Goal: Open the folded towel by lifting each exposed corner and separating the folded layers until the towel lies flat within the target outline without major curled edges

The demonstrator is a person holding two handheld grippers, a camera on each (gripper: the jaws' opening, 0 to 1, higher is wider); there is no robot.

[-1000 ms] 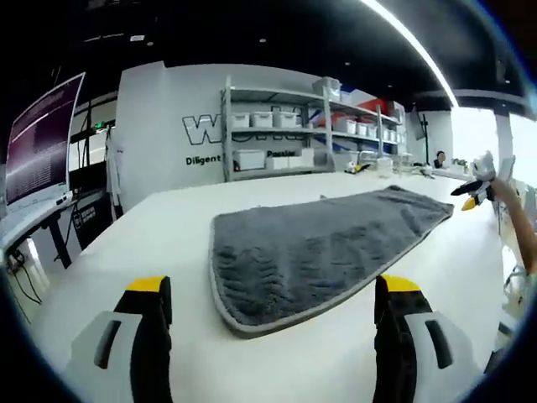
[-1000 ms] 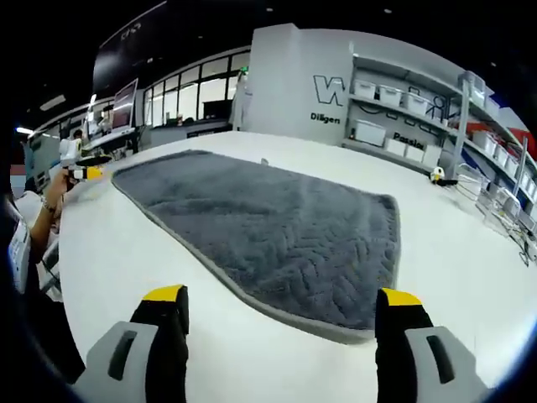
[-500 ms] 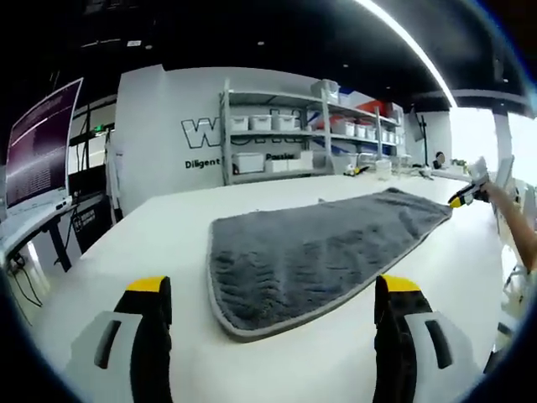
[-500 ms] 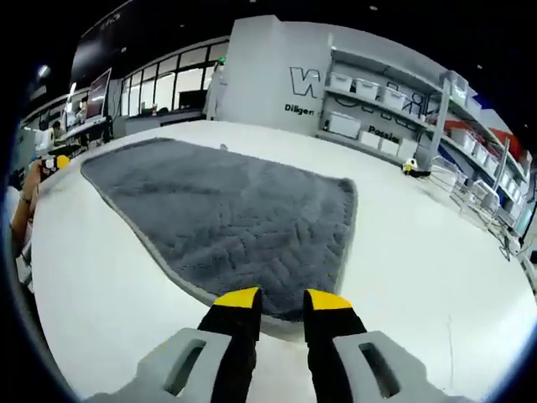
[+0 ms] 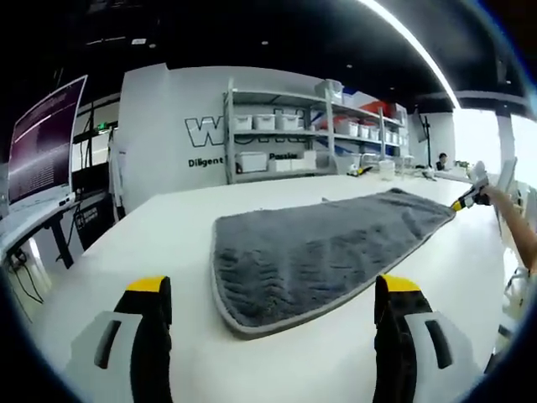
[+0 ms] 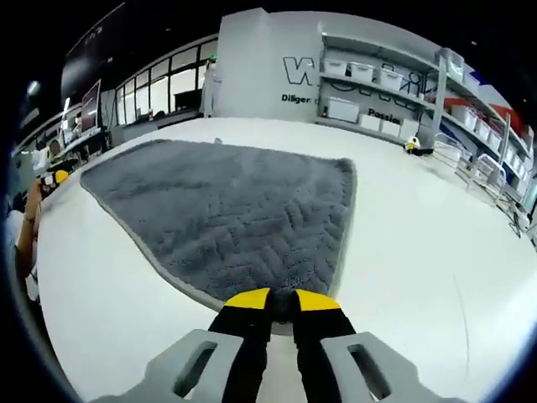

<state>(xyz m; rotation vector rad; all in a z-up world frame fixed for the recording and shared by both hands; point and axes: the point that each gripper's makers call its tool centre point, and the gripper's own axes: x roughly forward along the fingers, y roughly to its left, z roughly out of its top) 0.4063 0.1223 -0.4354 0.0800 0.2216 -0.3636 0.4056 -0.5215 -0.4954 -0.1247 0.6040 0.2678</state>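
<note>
While left gripper (image 5: 273,306) jaws gape short of towel (image 5: 319,252), right gripper (image 6: 274,299) jaws pinch its corner.

The left gripper (image 5: 273,298) hovers low with its 2 jaws spread wide apart. The right gripper (image 6: 273,298) has its 2 jaws nearly touching, pinched together.

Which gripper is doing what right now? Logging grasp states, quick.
Left gripper: open, jaws wide apart, short of the grey plush towel.
Right gripper: jaws closed at the towel's near corner, apparently pinching it.
</note>
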